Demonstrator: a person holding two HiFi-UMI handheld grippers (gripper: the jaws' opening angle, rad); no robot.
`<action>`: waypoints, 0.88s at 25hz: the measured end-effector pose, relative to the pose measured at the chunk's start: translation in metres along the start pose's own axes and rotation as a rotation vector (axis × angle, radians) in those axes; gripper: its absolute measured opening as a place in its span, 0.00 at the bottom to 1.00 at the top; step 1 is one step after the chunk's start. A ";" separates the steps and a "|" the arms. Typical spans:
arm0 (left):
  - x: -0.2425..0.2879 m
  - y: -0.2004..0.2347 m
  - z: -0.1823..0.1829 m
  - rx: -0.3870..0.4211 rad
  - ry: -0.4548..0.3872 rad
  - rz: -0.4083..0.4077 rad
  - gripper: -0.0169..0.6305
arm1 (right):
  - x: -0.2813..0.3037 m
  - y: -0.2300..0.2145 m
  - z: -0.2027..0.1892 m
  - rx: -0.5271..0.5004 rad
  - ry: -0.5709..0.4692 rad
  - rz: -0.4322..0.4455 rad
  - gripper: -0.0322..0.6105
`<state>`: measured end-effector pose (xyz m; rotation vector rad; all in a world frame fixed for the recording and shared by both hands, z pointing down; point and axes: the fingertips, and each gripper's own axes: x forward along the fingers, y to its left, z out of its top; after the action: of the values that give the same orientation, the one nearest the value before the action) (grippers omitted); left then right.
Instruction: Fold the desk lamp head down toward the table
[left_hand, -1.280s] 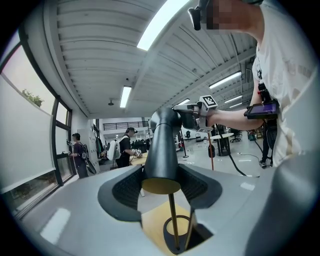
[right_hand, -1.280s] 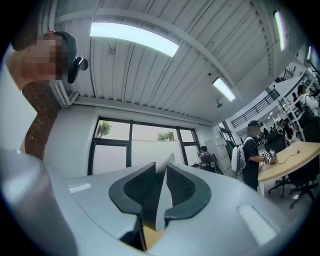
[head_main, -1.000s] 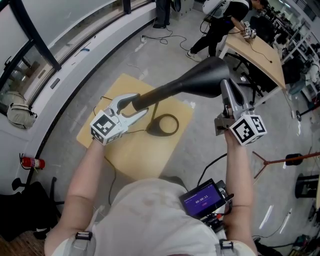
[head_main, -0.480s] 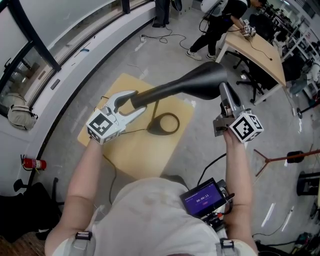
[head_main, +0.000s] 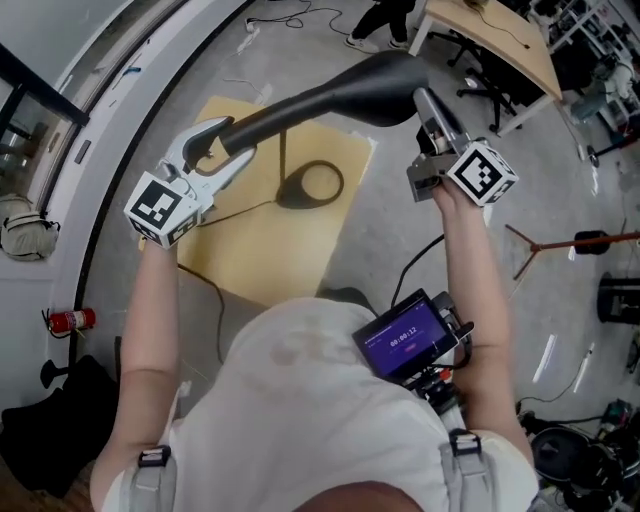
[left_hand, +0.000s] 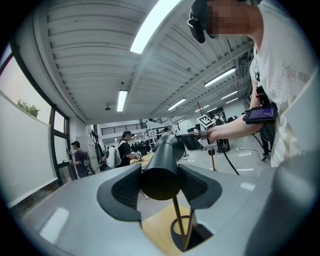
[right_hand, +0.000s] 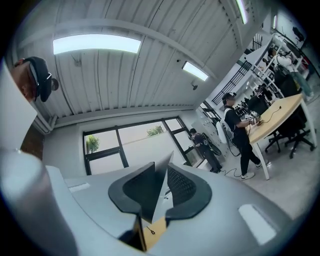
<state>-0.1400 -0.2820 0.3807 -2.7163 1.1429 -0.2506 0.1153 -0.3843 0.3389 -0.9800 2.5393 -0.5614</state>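
A: State, left hand-held gripper (head_main: 213, 142)?
B: Clamped on black lamp neck (head_main: 290, 105).
A: And right hand-held gripper (head_main: 422, 98)?
B: Pinching lamp head (head_main: 372, 82) rim. Head up off table (head_main: 235, 255); ring base (head_main: 310, 183) rests on it.

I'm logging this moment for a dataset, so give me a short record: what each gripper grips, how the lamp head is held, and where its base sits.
left gripper: shut on the narrow rear end of the lamp head
right gripper: shut on the thin rim at the lamp head's wide end
lamp head: black cone, held between both grippers above the table
lamp base: black ring resting on the wooden table
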 end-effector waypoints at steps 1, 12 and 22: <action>0.000 -0.001 0.002 0.002 -0.003 -0.002 0.37 | -0.002 -0.002 -0.003 0.010 0.006 -0.002 0.19; 0.012 -0.006 0.019 0.020 -0.001 -0.026 0.37 | -0.014 -0.024 -0.018 0.101 0.014 0.014 0.20; 0.011 -0.007 0.028 0.052 0.011 -0.027 0.37 | -0.018 -0.041 -0.037 0.192 0.012 -0.028 0.20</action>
<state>-0.1211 -0.2826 0.3558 -2.6904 1.0876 -0.2954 0.1331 -0.3905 0.3938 -0.9462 2.4311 -0.8046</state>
